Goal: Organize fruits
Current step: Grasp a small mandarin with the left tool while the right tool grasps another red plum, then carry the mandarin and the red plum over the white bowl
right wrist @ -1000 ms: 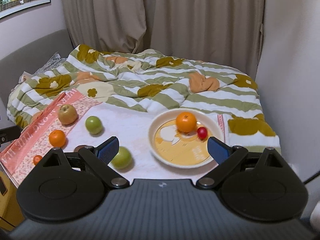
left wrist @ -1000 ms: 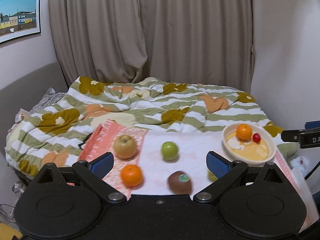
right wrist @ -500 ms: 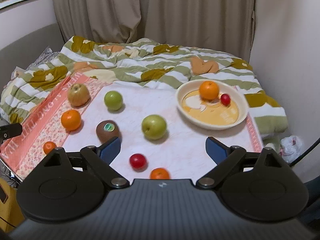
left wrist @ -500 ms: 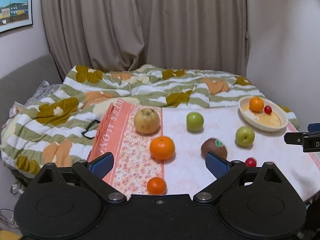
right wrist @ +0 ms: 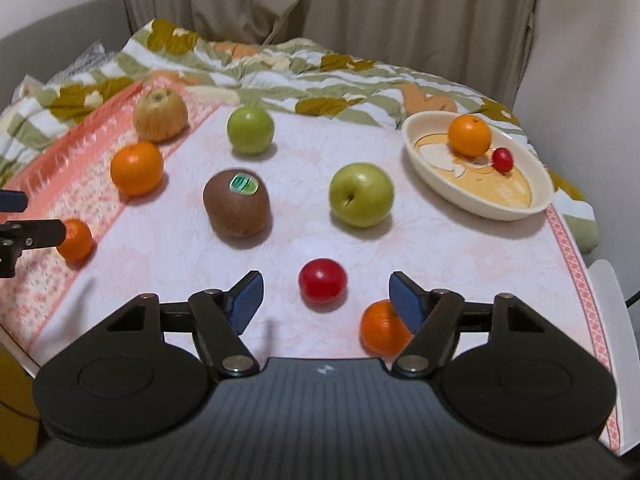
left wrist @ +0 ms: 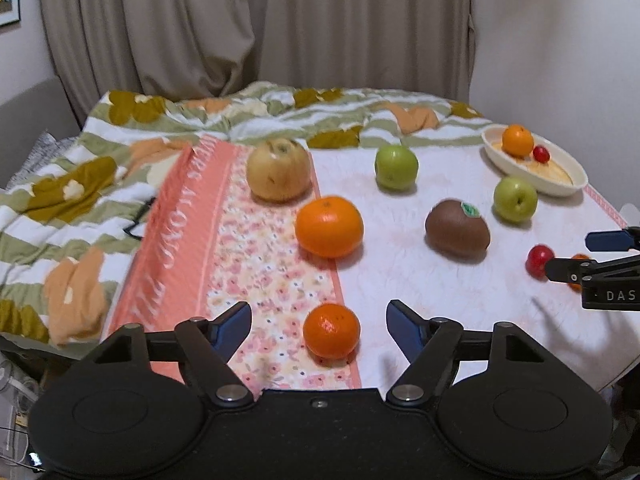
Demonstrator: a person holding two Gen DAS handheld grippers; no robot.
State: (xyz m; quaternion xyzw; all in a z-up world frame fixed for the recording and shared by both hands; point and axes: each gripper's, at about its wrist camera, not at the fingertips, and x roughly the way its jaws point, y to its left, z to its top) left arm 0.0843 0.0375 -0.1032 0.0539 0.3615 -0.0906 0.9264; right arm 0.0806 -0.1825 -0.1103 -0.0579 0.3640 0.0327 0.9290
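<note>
Fruit lies on a cloth-covered table. My left gripper is open, with a small orange between its fingers near the front edge. Beyond it lie a larger orange, a yellow-brown apple, a green apple, a kiwi and a second green apple. My right gripper is open, with a small red fruit between its fingers and a small orange by the right finger. A cream bowl at the far right holds an orange and a red fruit.
A pink floral runner covers the table's left part. A striped floral duvet lies on the bed behind and to the left. Curtains hang at the back. The table's front and right edges are close to both grippers.
Both grippers have moved down and forward toward the table. The small orange now sits between the left fingers and the red fruit between the right fingers. Both stayed open.
</note>
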